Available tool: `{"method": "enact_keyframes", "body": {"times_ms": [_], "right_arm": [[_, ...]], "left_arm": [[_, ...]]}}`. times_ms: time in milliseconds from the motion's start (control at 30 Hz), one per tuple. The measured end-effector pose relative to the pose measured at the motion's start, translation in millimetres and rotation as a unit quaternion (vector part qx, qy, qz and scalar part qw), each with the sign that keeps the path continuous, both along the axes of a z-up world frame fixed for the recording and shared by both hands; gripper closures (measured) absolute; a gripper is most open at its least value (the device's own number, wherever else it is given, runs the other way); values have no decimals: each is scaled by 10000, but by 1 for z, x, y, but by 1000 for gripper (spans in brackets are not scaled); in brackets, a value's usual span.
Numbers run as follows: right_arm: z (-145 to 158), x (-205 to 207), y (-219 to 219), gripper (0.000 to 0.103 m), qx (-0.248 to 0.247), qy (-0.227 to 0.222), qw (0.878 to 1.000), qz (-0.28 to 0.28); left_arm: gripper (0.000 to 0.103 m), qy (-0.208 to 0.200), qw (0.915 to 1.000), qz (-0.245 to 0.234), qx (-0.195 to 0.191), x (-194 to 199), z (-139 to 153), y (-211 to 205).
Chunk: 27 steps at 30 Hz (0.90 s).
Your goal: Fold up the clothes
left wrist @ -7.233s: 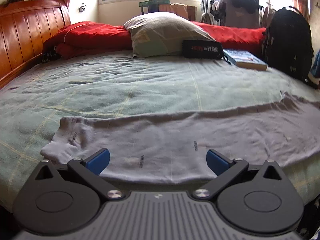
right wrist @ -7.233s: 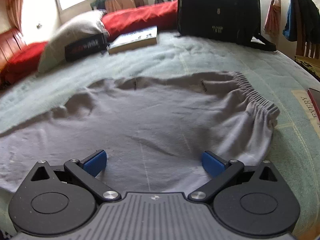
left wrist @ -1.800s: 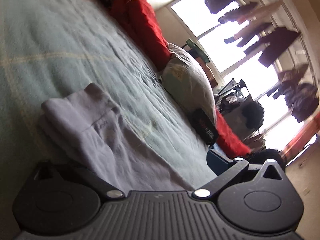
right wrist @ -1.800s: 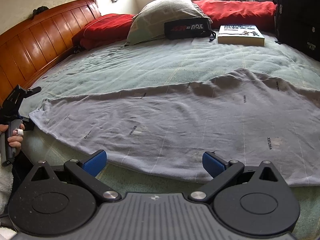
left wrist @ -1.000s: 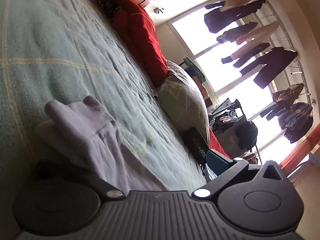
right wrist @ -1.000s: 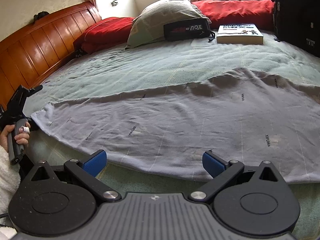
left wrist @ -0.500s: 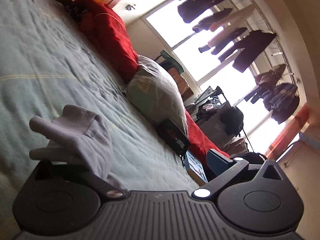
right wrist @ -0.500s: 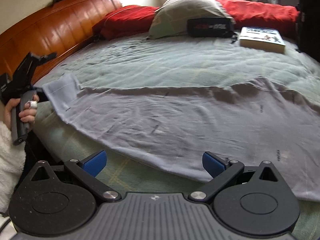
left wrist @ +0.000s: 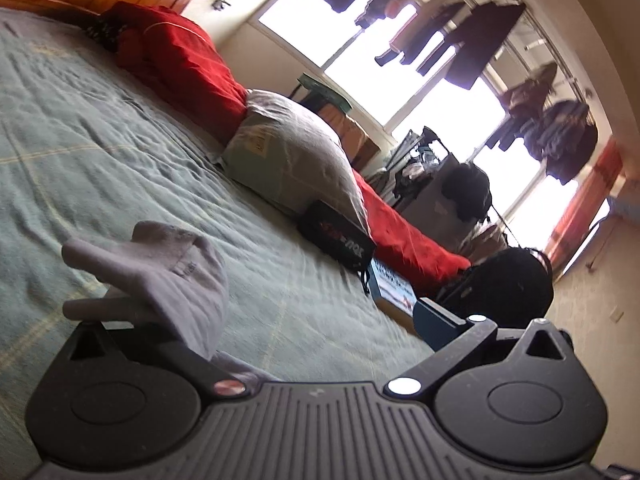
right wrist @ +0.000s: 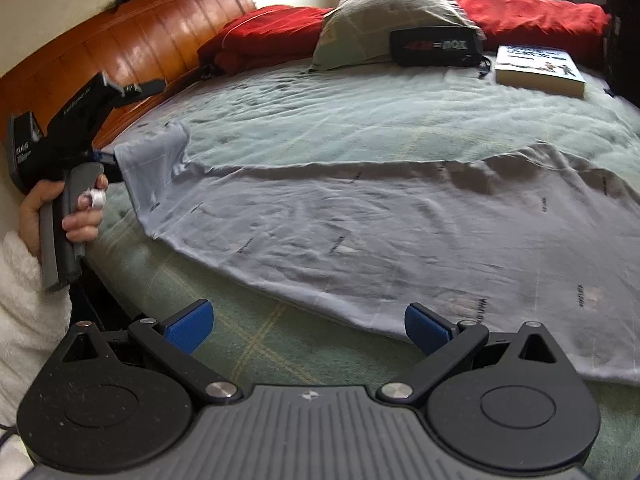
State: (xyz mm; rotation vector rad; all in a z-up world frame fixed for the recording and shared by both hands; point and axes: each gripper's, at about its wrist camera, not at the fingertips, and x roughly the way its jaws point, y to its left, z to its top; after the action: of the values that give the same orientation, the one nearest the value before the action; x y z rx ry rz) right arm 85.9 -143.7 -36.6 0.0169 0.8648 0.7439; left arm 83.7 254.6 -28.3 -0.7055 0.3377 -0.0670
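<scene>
Grey trousers [right wrist: 360,232] lie spread flat across the green blanket [right wrist: 360,120]. In the right wrist view, the left gripper [right wrist: 108,156] holds the trousers' left end raised off the bed. In the left wrist view, that cuff [left wrist: 168,276] is draped over the left finger and hides it. The right fingertip [left wrist: 436,316] stands far off, so the left gripper [left wrist: 312,320] has its jaws wide apart. My right gripper [right wrist: 308,322] is open over bare blanket, just short of the trousers' near edge.
A pillow [right wrist: 384,20], red quilt [right wrist: 532,12], black pouch [right wrist: 436,46], book [right wrist: 536,66] and backpack [left wrist: 508,288] line the far side. The wooden headboard [right wrist: 120,52] runs along the left. A hand [right wrist: 80,216] and white sleeve [right wrist: 24,300] are at the near left.
The left gripper has raised the cuff off the bed and swung its view toward the pillow and window. The right gripper has shifted left along the near edge and stays open.
</scene>
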Motion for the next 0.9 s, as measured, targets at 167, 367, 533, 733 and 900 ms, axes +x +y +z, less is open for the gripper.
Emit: {"method": "enact_keyframes", "body": {"times_ms": [167, 367, 533, 733, 900], "right_arm": [[-2, 3, -7, 0, 64, 38, 9999, -135], [-3, 5, -7, 0, 105, 41, 9998, -139], [0, 14, -1, 0, 361, 82, 9993, 42], [8, 48, 37, 0, 948, 702, 9906, 689], [7, 86, 91, 0, 1448, 1535, 9693, 1265]], "left_arm": [[1, 15, 9996, -160, 215, 2, 3, -17], [1, -94, 9988, -337, 356, 0, 15, -20], [1, -129, 9990, -210, 378, -6, 20, -3], [1, -21, 9996, 27, 290, -13, 8, 27], [1, 0, 9999, 86, 75, -19, -2, 52]]}}
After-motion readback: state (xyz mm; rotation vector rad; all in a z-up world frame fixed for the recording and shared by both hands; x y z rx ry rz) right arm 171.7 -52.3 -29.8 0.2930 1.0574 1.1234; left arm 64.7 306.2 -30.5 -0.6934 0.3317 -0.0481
